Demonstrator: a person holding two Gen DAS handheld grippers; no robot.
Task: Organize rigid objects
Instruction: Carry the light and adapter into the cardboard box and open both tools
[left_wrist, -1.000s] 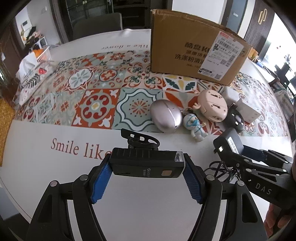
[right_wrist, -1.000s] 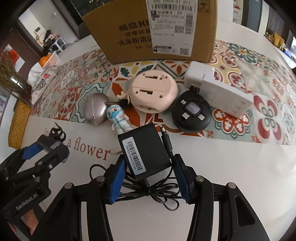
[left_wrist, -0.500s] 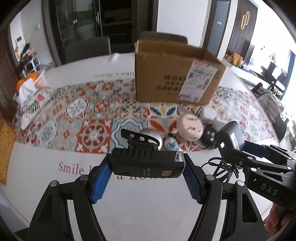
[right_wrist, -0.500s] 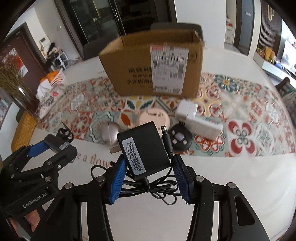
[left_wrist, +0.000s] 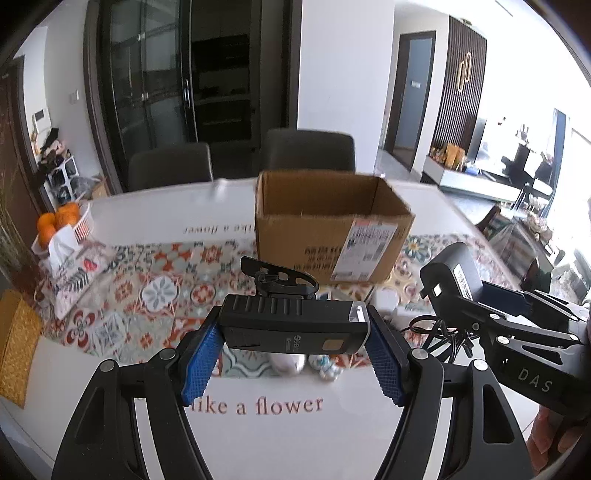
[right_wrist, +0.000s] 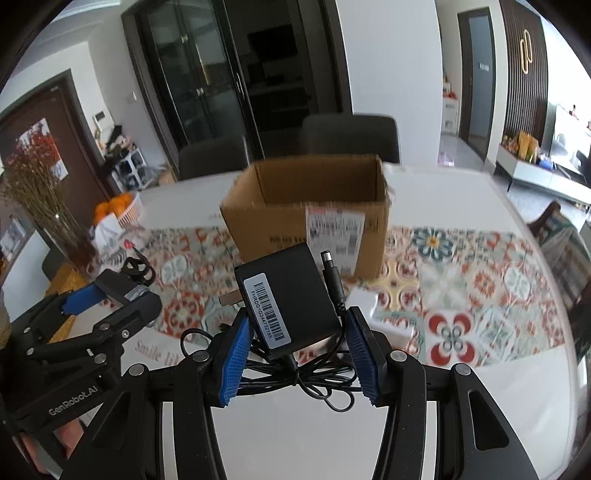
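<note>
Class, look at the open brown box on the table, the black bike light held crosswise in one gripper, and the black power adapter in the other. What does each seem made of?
Open brown box: corrugated cardboard, matte, with raw folded edges and a stuck-on label.
Black bike light: probably moulded plastic, satin, ribbed on top, with a clear lens end.
Black power adapter: likely smooth matte plastic with a paper barcode sticker.

desk cloth (left_wrist: 280, 435): "like a flower"
right gripper (left_wrist: 532, 380): "DAS"
left gripper (right_wrist: 74, 400): "GenRobot.AI"
power adapter (right_wrist: 291, 295) label: "FHRDG1G24473215S"

Box behind what I held

The cardboard box (left_wrist: 332, 236) sat on the table (left_wrist: 295, 435), chairs (left_wrist: 306, 155) behind it, fruit basket (left_wrist: 70, 221) left.
</note>
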